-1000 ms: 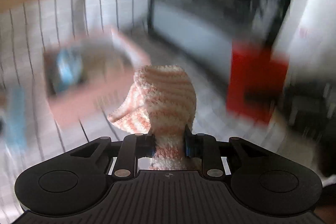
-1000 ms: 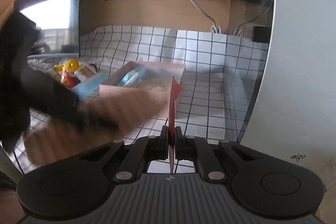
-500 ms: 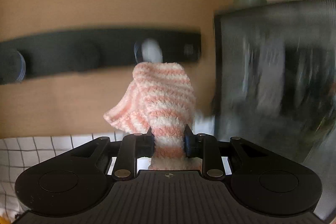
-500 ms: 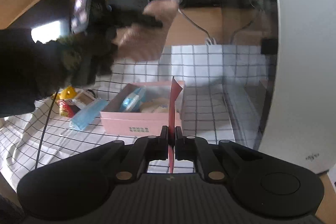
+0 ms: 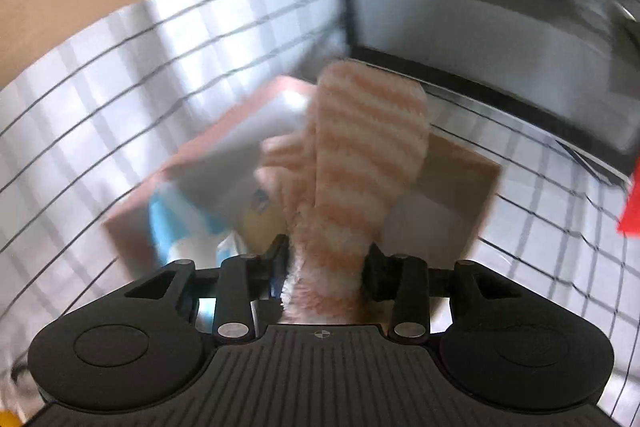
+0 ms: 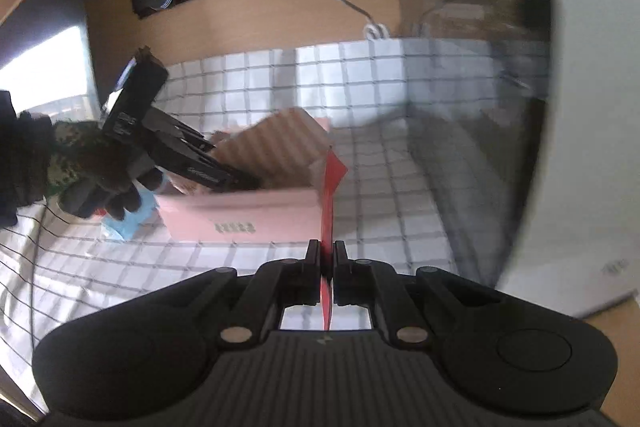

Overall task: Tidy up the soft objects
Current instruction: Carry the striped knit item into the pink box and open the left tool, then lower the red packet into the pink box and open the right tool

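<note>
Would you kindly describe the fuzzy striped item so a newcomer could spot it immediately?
Find the checked tablecloth and the pink box standing on it. Over that box, the left gripper is shut on a fluffy sock. Its peach and white stripes and plush pile distinguish it from the flat red card in the right gripper.

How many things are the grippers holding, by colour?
Pink-and-white striped: 1, fuzzy sock in the left gripper, over the pink box.
Red: 1, thin red card in the right gripper.
Total: 2
</note>
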### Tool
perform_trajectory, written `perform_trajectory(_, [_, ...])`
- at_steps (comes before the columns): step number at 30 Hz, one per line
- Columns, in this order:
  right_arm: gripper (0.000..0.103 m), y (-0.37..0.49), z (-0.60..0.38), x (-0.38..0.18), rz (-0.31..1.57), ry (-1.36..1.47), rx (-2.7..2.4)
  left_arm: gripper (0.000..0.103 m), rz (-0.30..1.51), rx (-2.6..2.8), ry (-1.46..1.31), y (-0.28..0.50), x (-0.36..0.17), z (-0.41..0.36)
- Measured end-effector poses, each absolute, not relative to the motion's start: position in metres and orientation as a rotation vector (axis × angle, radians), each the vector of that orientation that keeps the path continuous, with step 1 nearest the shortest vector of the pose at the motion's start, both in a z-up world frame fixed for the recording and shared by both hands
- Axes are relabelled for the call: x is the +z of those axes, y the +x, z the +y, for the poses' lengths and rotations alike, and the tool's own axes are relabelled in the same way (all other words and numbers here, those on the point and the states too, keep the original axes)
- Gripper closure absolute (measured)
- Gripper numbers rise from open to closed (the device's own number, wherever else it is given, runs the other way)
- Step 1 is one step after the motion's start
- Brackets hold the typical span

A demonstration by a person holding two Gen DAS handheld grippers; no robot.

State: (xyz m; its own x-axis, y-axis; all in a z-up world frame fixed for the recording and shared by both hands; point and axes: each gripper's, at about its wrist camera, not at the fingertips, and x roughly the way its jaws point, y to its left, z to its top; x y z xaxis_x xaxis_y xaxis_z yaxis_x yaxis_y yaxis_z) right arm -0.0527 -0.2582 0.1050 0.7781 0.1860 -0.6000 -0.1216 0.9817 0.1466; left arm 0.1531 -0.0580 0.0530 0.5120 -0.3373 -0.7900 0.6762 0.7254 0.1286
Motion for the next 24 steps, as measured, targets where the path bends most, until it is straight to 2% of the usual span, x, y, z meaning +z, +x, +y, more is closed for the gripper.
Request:
perform_trajectory(7, [0.098,-0.011,-0.242,0.138,0.606,0.12,0.246,0.06,0.742,-0.573,0.216,0.132,0.099,-0.007])
perform_trajectory(12, [0.098,0.045,-0.226,0.168,0.556,0.15,0.291,0.063,0.687,-0.341,0.009,0.129,0.107,0.045])
perform_trajectory(16, [0.098,0.094,-0.187,0.18,0.47,0.03,0.268,0.064,0.682,-0.251,-0.181,0.104,0.109,0.098])
perform_trajectory(20, [0.098,0.13,-0.126,0.149,0.357,-0.321,0.201,0.064,0.709,-0.23,-0.249,0.054,0.101,0.121])
perform_trajectory(22, [0.098,0.15,-0.099,0.114,0.416,-0.461,0.202,0.064,0.739,-0.223,-0.287,0.031,0.091,0.125])
perform_trajectory(24, [0.086,0.165,-0.083,0.08,0.56,-0.514,0.266,0.064,0.778,-0.238,-0.318,0.008,0.081,0.127])
